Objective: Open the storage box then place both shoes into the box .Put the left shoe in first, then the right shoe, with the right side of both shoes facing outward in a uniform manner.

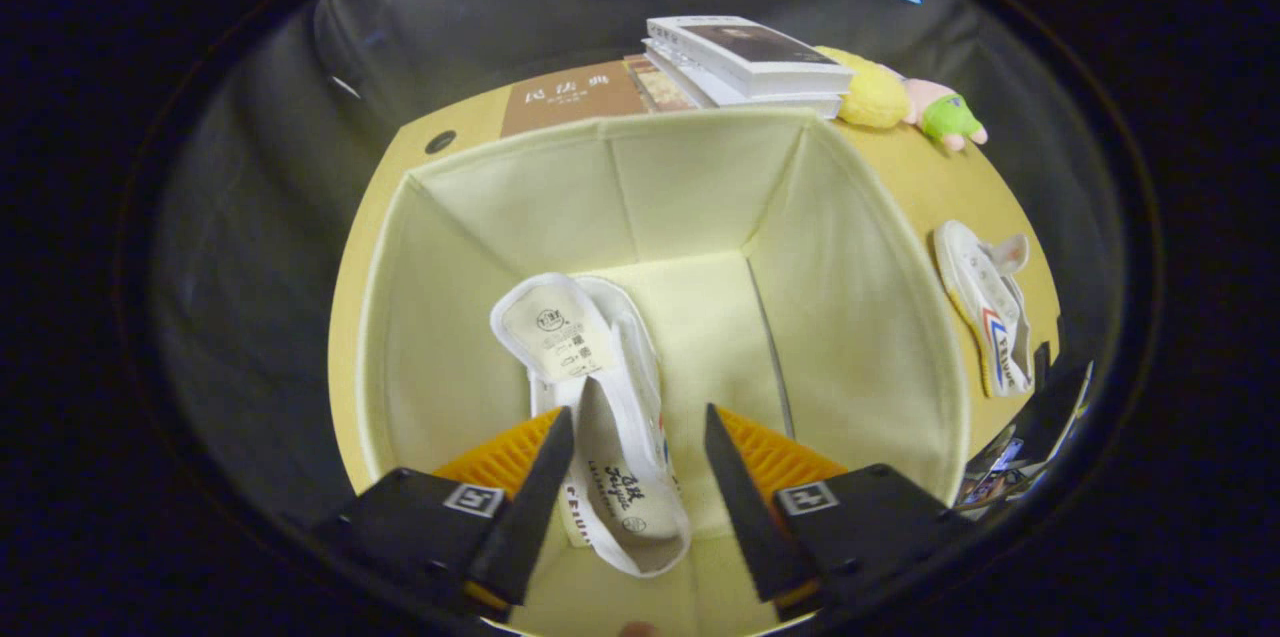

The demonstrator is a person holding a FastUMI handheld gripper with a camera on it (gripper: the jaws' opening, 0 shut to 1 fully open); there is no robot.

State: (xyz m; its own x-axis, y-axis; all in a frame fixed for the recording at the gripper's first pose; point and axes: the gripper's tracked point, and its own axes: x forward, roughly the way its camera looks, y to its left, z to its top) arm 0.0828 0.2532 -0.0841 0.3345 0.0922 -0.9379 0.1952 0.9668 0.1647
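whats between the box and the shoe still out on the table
In the gripper view, only bare tabletop lies between the open storage box and the second shoe. The gripper is open, fingers either side of the shoe in the box.

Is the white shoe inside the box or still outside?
One white shoe is inside the open storage box, between the open gripper fingers. The other shoe lies outside on the table.

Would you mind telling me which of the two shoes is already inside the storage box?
The white shoe between the open fingers sits inside the storage box. The other shoe, with red and blue stripes, lies outside on the table.
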